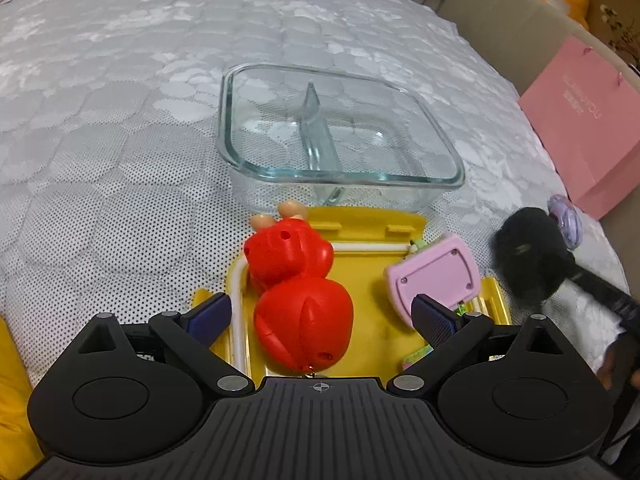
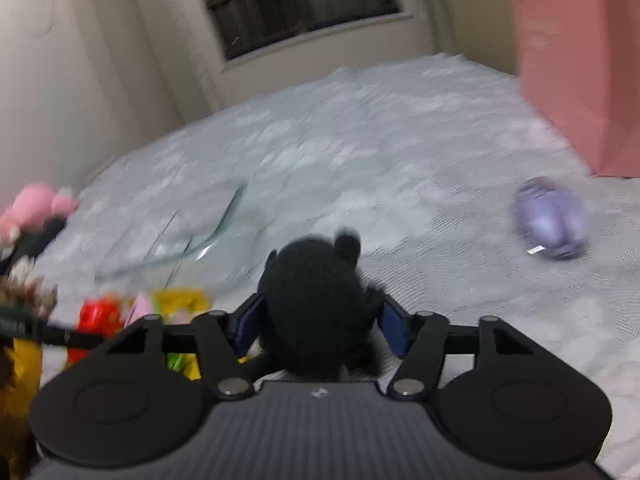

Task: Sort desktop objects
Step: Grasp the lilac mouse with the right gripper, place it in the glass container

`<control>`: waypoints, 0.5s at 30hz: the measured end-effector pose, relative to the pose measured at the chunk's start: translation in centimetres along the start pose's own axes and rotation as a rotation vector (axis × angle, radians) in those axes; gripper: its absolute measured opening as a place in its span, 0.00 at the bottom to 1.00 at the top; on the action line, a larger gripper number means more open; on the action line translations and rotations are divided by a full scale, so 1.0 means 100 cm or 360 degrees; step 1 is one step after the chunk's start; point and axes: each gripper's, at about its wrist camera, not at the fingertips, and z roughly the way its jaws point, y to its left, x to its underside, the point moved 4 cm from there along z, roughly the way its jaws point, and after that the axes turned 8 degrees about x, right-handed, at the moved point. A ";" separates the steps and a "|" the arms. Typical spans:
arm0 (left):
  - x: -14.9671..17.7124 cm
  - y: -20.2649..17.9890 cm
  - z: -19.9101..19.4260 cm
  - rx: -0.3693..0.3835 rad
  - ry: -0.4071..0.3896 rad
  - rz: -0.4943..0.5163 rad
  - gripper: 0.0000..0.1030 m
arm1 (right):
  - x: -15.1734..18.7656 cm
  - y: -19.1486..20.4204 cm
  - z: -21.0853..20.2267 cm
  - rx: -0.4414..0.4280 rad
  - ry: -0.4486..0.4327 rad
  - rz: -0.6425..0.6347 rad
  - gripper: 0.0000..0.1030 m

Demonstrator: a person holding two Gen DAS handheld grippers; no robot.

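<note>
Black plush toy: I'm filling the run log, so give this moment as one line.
left claw open over red toy | right claw shut on black plush toy | glass dish empty

A dish (image 1: 340,128) stood on the bed (image 1: 120,120), a lid (image 1: 360,280) just near of it. A figure (image 1: 296,292) lay on the lid's left, a gadget (image 1: 432,276) on its right. Far right stood a bag (image 1: 580,128), a toy (image 2: 548,218) near it.
</note>
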 end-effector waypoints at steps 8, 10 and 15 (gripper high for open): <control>-0.002 -0.003 0.003 0.0022 0.0019 -0.0008 0.97 | -0.046 -0.128 0.013 0.0570 -0.0186 0.0407 0.68; -0.002 -0.004 0.005 0.0022 0.0029 -0.0008 0.97 | -0.049 -0.142 0.034 0.0537 -0.0117 0.0440 0.68; -0.002 -0.006 0.004 -0.0014 0.0038 0.0021 0.97 | -0.046 -0.140 0.082 0.0495 0.0026 0.0332 0.64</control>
